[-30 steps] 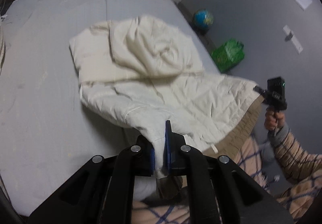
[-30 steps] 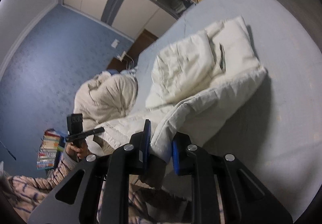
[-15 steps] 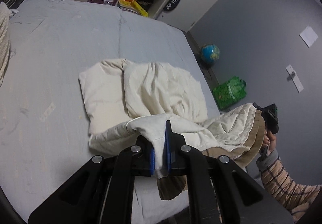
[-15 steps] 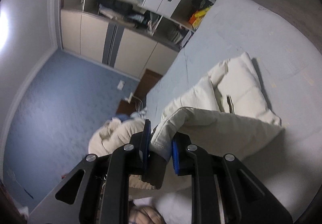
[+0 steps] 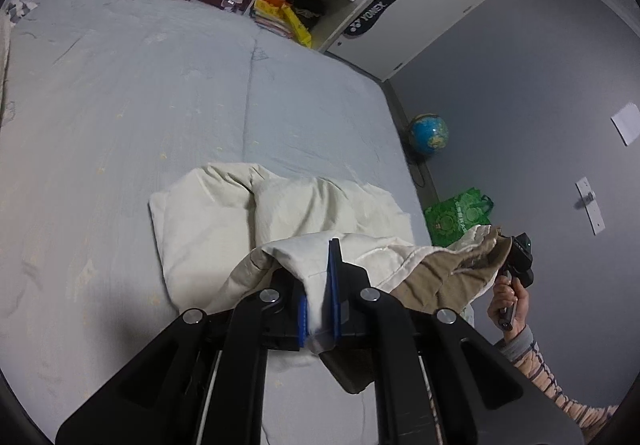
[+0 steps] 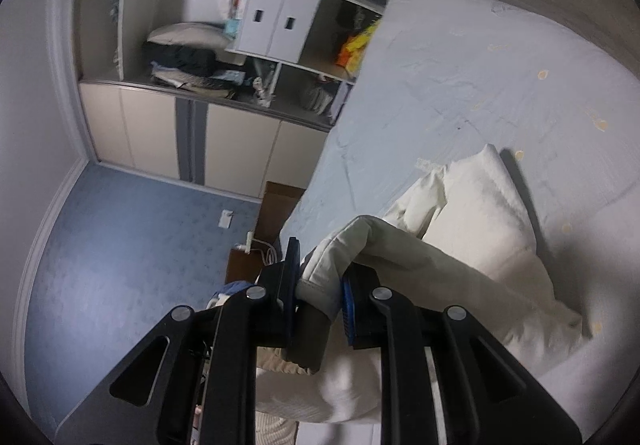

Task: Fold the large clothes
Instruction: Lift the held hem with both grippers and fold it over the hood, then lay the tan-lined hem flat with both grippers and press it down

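While pinched, cream quilted jacket (image 5: 280, 213) half-folded, tan lining (image 5: 440, 277) showing

Large cream quilted garment (image 5: 208, 229) with a tan-brown lining (image 5: 436, 277), bunched and partly doubled over on the pale blue bed (image 5: 160, 93). Far part flat on the sheet, rumpled into soft folds; near edge lifted off the bed, turned back to show the lining, pinched at two points and sagging between them.

Pale blue bed (image 5: 168, 93), cream quilted garment (image 5: 224, 221) partly on it
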A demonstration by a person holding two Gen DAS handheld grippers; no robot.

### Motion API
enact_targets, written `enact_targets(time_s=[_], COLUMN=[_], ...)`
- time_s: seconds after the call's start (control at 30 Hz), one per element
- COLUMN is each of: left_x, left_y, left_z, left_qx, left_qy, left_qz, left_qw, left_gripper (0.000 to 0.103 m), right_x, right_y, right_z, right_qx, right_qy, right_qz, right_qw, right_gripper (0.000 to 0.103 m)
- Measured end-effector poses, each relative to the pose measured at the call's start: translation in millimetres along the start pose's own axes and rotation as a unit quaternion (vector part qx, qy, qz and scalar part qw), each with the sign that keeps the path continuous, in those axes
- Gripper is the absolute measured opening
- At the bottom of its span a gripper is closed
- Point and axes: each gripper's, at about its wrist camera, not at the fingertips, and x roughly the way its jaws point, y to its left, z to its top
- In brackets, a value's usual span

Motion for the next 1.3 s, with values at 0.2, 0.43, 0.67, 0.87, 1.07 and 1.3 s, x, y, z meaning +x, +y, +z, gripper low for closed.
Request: enact_targets(time_s=[0.2, 0.43, 0.67, 0.87, 1.07, 1.3], left_x=[53.8, 121.4, 132.9, 91.3, 44.0, 63.1], left_y=[39.7, 86.5, 97.2, 99.6, 83.8, -20.9], left_z=[32.4, 40.7, 33.3, 32.2, 36.1, -2.3], left_qx=[-0.053, -0.119, -0.143, -0.155, -0.159, 0.053], left_qy=[0.008, 0.03, 0.031, 0.015, -0.074, -0.079], left_qz=[0.022, 0.056, 0.052, 0.005, 0.024, 0.188], left_qw=[0.9983, 0.9909, 0.9879, 0.9878, 0.9842, 0.9775], left_gripper=[0.009, 0.013, 0.017, 0.028, 0.096, 0.089], right_x=[49.0, 96.3, 86.9, 29.1, 52.1, 111.3], right_y=[-35.7, -85.1, -100.6, -54.0, 41.0, 98.2], right_z=[26.8, 33.9, 32.9, 46.3, -5.7, -119.3], right_qx=[0.049, 0.1, 0.145, 0.064, -0.208, -0.434], right_qy=[0.008, 0.037, 0.024, -0.049, 0.029, 0.095], right_qz=[-0.039, -0.114, -0.063, -0.089, -0.193, -0.248], right_qw=[0.998, 0.988, 0.987, 0.993, 0.959, 0.861], right_gripper=[0.017, 0.023, 0.069, 0.082, 0.082, 0.082])
